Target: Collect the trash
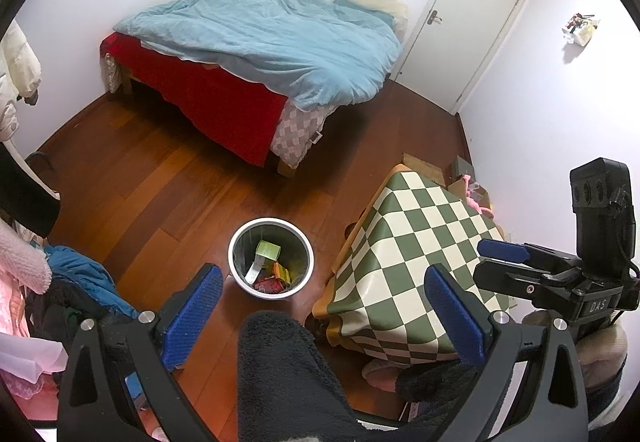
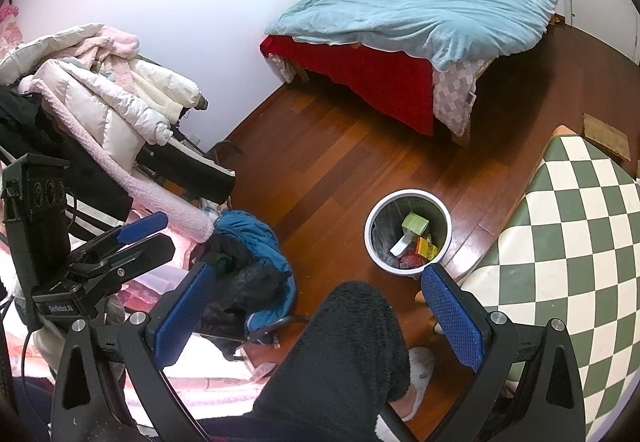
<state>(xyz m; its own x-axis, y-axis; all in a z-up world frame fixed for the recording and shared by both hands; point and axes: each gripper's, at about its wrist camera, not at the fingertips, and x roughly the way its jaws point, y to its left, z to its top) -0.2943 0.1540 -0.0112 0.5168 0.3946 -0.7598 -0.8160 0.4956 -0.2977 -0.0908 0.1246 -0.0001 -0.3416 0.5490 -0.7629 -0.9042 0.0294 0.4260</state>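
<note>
1. Trash (image 1: 269, 269) is seen piled inside a round white-rimmed bin (image 1: 240, 242) on the wooden floor (image 1: 160, 194), between the clothes heap and the counter: a green box, a white strip, some orange and red wrappers.
2. The left gripper (image 1: 324, 316) is held up high above the floor, its blue-padded fingers (image 1: 192, 316) spread wide with nothing between them.
3. The right gripper (image 2: 316, 316) is held the same way, fingers (image 2: 454, 316) spread wide and empty too; in the left view it's seen off to the right, over the counter.
4. The counter (image 1: 416, 266), covered with a green-and-cream checked cloth, is set just beside the bin.
5. A leg in dark fuzzy pants (image 2: 340, 354) is seen under both grippers, with a pale slipper (image 2: 418, 374) on the floor.
6. A bed (image 1: 224, 106) with a light blue duvet (image 1: 280, 42) is placed against the far wall, well apart from the bin.
7. A heap of jackets and clothes (image 2: 108, 110) is stacked on the left.
</note>
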